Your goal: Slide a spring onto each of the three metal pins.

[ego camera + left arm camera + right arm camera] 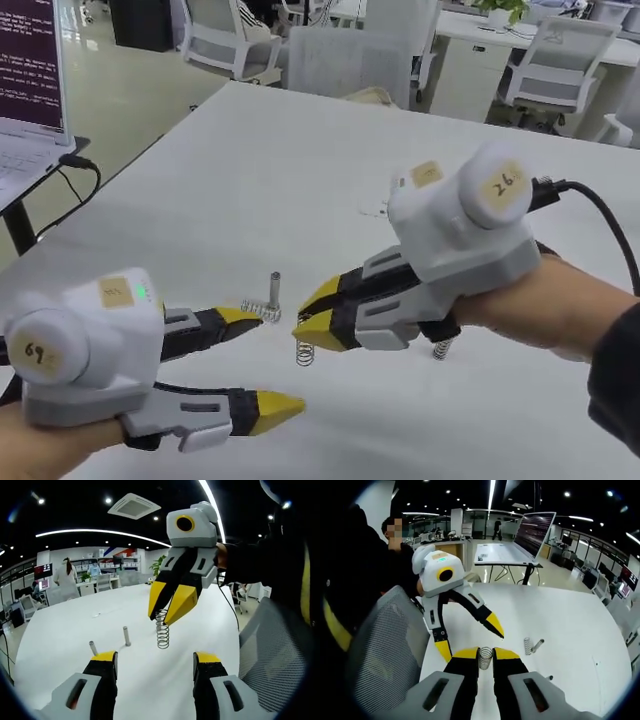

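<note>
My right gripper (305, 328), jaws pinching a spring (305, 352) by its top, coil hanging upright at the white table (300, 180); my left gripper (262, 362) low beside it, jaws spread, nothing between them; one metal pin (274, 289) standing just beyond, second spring (260, 311) lying at its foot; third spring (440, 348) under my right hand (540, 305).

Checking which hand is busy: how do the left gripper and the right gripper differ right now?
The left gripper has its jaws wide apart and empty; the right gripper is shut on a spring. The left gripper carries a label reading 69, the right gripper one reading 26. In the head view the left gripper sits at the lower left, the right gripper nearer the middle. Both have white bodies and black jaws with yellow tips.
</note>
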Demonstrator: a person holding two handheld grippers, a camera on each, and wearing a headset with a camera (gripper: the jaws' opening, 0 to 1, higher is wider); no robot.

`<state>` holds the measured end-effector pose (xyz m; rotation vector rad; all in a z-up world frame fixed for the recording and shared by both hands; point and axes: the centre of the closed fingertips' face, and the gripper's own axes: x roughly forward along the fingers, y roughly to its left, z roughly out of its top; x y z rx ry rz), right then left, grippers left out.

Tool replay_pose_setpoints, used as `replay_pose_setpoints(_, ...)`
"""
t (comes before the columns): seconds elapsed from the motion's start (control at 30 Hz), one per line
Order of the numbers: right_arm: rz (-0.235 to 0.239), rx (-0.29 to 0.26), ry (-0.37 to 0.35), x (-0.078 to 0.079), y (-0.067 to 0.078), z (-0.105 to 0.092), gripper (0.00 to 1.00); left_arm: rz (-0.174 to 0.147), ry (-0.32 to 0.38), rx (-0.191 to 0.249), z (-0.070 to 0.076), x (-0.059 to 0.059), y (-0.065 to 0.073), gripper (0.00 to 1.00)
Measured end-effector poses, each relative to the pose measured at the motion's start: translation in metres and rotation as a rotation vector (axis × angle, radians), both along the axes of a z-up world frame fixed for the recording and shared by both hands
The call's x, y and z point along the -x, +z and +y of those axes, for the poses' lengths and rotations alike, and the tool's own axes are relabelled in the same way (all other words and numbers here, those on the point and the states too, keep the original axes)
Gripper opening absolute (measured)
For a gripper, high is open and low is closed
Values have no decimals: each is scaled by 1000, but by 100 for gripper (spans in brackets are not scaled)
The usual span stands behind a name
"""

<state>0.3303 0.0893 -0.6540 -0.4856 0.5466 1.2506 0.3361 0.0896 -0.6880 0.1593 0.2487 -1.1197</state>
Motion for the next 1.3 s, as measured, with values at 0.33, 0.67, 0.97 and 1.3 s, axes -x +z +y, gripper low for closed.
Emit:
replay_pose_setpoints(0.33, -4, -6, -25, -5, -2, -4, 7, 8, 56, 33, 6, -8, 0, 81)
replay_pose_setpoints(0.67, -3, -21, -61, -11, -4, -10, 7, 10, 91, 15, 15, -13, -12, 85)
replay_pose_setpoints(0.97, -20, -41, -118, -25, -1, -24, 7, 18, 112, -7, 23, -17, -21, 85)
replay_pose_setpoints(1.3, -82, -51, -249, -59, 7, -48, 7, 33, 124, -17, 29, -19, -27, 84)
